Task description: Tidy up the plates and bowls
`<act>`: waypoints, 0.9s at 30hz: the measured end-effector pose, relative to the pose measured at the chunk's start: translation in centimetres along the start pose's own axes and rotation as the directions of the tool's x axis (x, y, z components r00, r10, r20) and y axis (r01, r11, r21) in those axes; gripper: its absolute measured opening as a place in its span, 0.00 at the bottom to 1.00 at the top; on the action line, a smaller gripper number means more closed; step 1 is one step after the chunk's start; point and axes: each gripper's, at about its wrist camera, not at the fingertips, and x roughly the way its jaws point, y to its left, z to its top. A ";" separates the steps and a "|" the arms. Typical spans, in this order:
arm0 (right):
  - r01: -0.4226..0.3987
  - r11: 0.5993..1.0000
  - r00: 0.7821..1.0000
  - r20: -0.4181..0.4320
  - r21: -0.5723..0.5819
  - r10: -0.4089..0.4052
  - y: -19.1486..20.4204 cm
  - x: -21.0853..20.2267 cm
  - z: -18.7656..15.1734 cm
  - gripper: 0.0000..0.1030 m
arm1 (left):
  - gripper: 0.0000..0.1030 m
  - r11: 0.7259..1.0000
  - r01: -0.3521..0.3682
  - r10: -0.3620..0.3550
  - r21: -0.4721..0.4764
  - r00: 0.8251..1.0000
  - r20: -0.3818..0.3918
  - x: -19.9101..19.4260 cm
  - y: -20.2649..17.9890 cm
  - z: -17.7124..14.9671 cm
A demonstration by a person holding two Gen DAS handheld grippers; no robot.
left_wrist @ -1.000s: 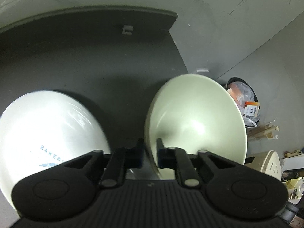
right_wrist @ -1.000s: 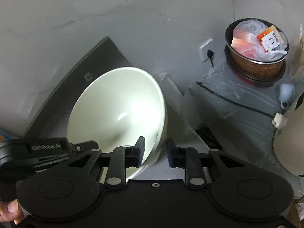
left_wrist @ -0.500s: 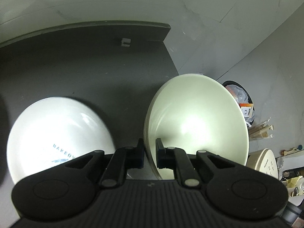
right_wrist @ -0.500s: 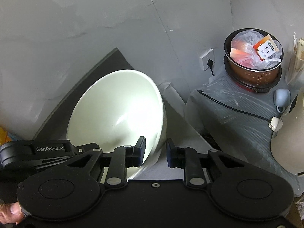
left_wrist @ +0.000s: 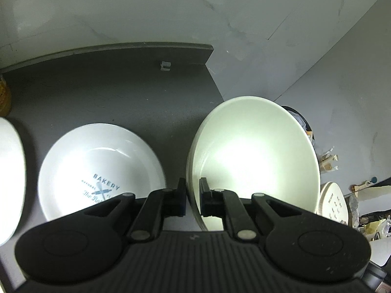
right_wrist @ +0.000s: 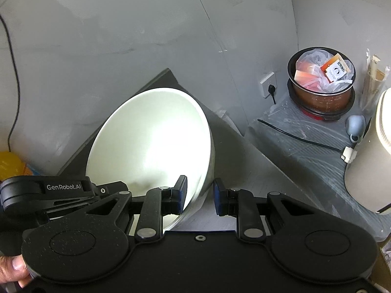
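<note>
Here, left gripper (left_wrist: pixel 192 196) pinches the rim of one pale green bowl (left_wrist: pixel 254 161), held tilted above the dark counter (left_wrist: pixel 110 97). One BAKERY plate (left_wrist: pixel 97 168) lies flat on it; another white dish (left_wrist: pixel 9 171) sits at left edge. Right gripper (right_wrist: pixel 200 197): jaws spread, empty, just beside the bowl.

Light: dim room, greyish cast in both views.
Glare: a blown-out white patch inside the pale bowl (left_wrist: pixel 254 161), just ahead of the left gripper (left_wrist: pixel 192 195); the same bowl glares left of the right gripper (right_wrist: pixel 200 196).
Shadows: soft, dark beside the printed plate (left_wrist: pixel 97 171) on the dark counter (left_wrist: pixel 110 92).
Distortion: fisheye bends wall lines; corners black.
Focus: sharp centrally, softer at edges.
</note>
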 end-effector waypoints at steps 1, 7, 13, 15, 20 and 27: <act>0.001 1.000 1.000 0.004 -0.003 -0.001 0.2 -0.3 -0.2 0.22 | 0.08 1.000 0.003 -0.003 0.003 1.000 0.006 -0.5 0.1 -0.1; 0.007 1.000 1.000 0.024 -0.013 -0.006 1.3 -2.4 -1.2 0.22 | 0.08 1.000 0.018 -0.019 0.017 1.000 0.025 -2.6 0.5 -1.1; 0.000 1.000 1.000 0.030 -0.018 0.001 2.0 -4.1 -2.6 0.22 | 0.08 0.999 0.036 -0.037 0.035 0.999 0.036 -4.7 1.3 -2.4; -0.006 1.000 1.000 0.028 -0.017 0.007 2.2 -4.6 -3.2 0.22 | 0.08 0.998 0.033 -0.035 0.055 0.999 0.035 -5.0 1.4 -2.8; -0.007 1.000 1.000 0.026 -0.014 0.007 2.9 -5.5 -4.7 0.22 | 0.09 0.997 0.031 -0.033 0.066 0.999 0.028 -5.8 2.3 -4.2; 0.002 1.000 1.000 0.021 -0.019 -0.002 3.8 -6.8 -6.6 0.22 | 0.09 0.996 0.051 -0.052 0.070 0.999 0.010 -7.0 3.8 -6.3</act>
